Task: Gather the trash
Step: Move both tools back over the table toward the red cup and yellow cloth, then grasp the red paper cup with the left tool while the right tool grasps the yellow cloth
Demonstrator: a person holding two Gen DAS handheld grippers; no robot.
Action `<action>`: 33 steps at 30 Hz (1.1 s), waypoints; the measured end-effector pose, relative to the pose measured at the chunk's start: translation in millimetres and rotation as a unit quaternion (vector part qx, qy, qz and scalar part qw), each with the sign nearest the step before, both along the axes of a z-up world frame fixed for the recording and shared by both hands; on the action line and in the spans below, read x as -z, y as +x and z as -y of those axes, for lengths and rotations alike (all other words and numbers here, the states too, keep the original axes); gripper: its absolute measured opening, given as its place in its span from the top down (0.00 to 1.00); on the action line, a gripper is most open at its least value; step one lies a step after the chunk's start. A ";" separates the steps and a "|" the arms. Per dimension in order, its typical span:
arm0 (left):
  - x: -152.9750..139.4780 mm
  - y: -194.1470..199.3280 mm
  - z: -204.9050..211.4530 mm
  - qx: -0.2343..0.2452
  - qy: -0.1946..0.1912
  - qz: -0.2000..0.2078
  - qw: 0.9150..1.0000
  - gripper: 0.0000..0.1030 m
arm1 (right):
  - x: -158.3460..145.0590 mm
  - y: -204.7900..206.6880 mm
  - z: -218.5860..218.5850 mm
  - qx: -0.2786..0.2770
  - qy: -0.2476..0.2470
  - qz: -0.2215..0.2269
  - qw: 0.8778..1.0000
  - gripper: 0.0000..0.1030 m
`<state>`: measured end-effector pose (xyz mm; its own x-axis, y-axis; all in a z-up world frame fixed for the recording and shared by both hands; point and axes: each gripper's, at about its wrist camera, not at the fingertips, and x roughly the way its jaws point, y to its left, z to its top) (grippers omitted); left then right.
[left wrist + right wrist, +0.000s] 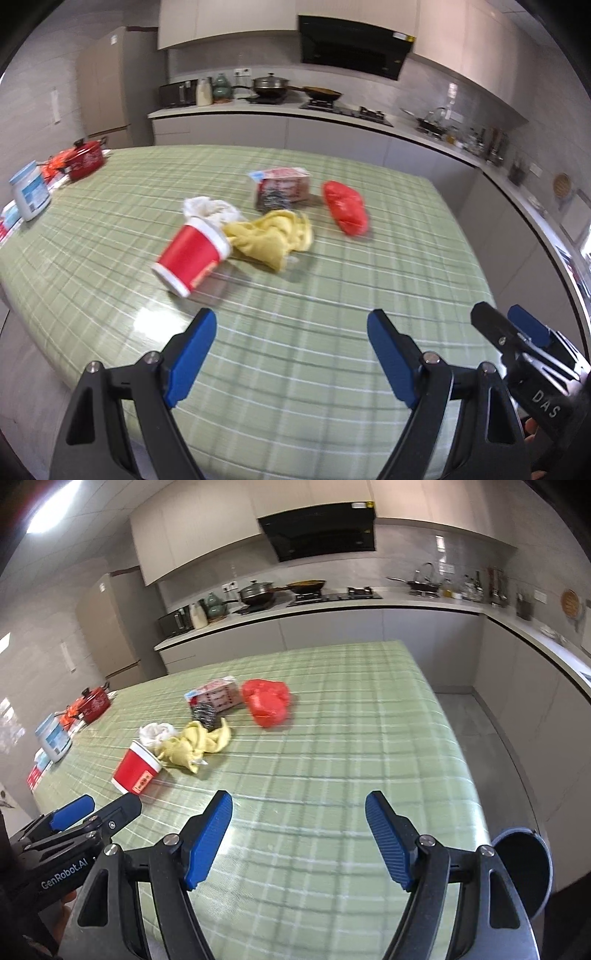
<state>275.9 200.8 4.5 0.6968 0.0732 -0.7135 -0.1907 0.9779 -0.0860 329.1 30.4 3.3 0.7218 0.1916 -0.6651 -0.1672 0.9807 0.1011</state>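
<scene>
We're on approach with the left gripper (291, 354) and right gripper (299, 836) both empty, jaws apart, trash mid-table (369, 738): red cup (192, 254) touching yellow rag (273, 236), red bag (345, 212) apart; next, close on 1 item, probably for the bin (524, 871).

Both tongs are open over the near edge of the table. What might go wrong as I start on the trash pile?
1. The red cup lies on its side with the white tissue at its mouth; a nudge may roll it or spill more.
2. The yellow cloth touches the cup and may drag along.
3. The bin sits below the table's corner, so dropped pieces may miss it.
</scene>
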 end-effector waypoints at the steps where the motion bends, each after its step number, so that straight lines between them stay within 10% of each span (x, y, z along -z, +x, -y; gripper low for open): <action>1: 0.3 1.2 -4.6 -0.007 0.002 -0.003 1.000 0.18 | 1.6 5.3 -5.1 -0.008 0.003 0.001 1.000 0.26; 13: 15.4 28.3 -59.1 -0.032 0.018 -0.021 0.999 0.18 | 16.7 46.2 -56.9 -0.037 0.020 -0.014 0.999 0.26; 33: 46.8 98.0 -133.2 0.125 0.013 -0.049 0.991 0.18 | 54.0 78.4 -160.3 0.071 0.002 -0.041 0.997 0.26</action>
